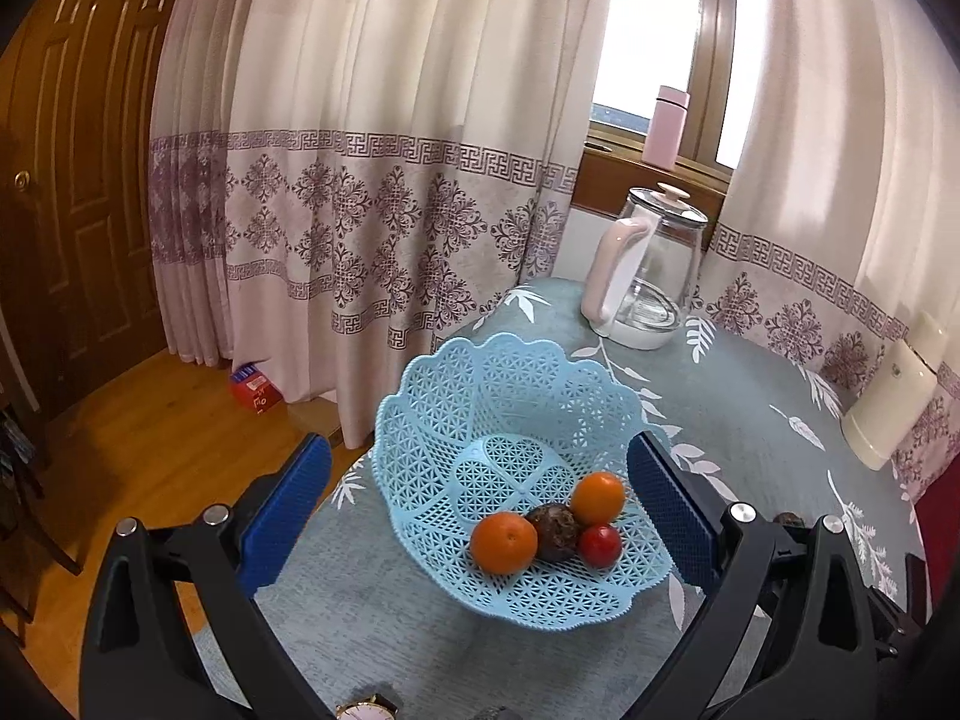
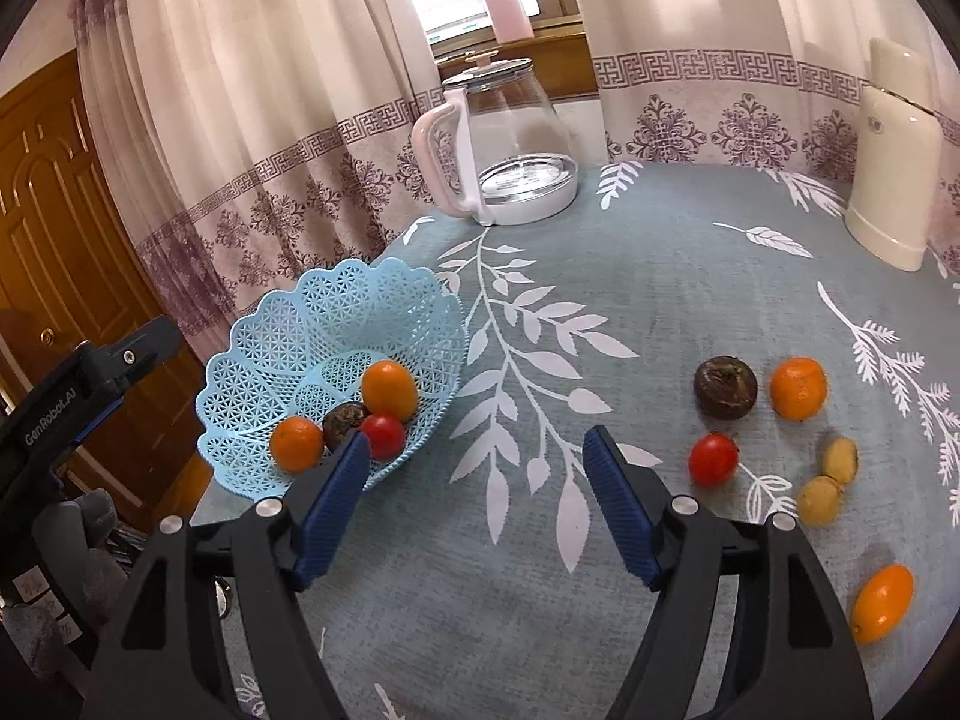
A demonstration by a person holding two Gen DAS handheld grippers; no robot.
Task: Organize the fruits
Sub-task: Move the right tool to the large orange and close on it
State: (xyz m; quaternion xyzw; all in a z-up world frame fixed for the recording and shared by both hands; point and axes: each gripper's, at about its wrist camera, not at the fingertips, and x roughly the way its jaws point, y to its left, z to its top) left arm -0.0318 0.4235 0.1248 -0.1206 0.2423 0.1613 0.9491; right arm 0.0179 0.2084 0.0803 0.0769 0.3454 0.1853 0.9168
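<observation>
Fruit half sorted: four pieces in the basket, six loose on the bench.

The bench (image 2: 660,276) carries the blue basket (image 2: 312,324) at its left edge, holding two oranges, a dark fruit and a red one. The right claw (image 2: 474,456) and left claw (image 1: 480,468) both gape, holding nothing. Next, likely, the right claw reaches right for the nearest loose piece, the red fruit (image 2: 713,458).

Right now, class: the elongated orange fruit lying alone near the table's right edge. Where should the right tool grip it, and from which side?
Grip the elongated orange fruit across its narrow middle, coming from above. It lies flat on the tablecloth with its long axis slanted, so turn the open right tool to span the short width. Nothing crowds it; the two yellowish fruits lie apart from it.
</observation>
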